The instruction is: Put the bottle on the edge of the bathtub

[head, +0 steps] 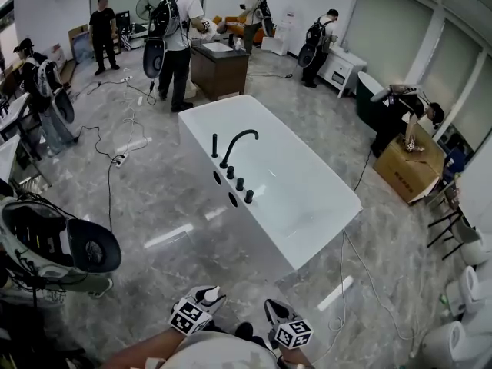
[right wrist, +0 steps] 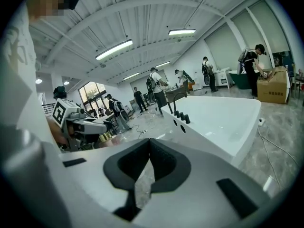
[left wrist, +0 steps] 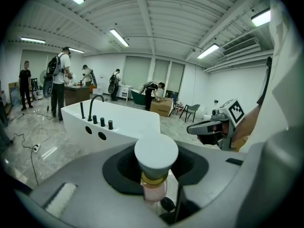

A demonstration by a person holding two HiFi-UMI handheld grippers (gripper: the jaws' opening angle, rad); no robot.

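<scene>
A small bottle (left wrist: 155,186) with a pink body, gold collar and wide white cap (left wrist: 156,154) stands upright between the jaws of my left gripper (left wrist: 156,170), which is shut on it. In the head view the left gripper (head: 201,302) and right gripper (head: 275,314) sit side by side at the bottom edge, a floor gap short of the white bathtub (head: 338,206). The tub's near edge carries a black faucet (head: 237,141) and several black knobs. My right gripper (right wrist: 148,148) is shut with its pads touching and nothing between them.
Cables (head: 109,183) run over the marble floor left and right of the tub. Backpack gear (head: 58,244) lies at the left. A cardboard box (head: 407,167), a wooden cabinet (head: 219,68), toilets (head: 469,290) and several people stand around the room.
</scene>
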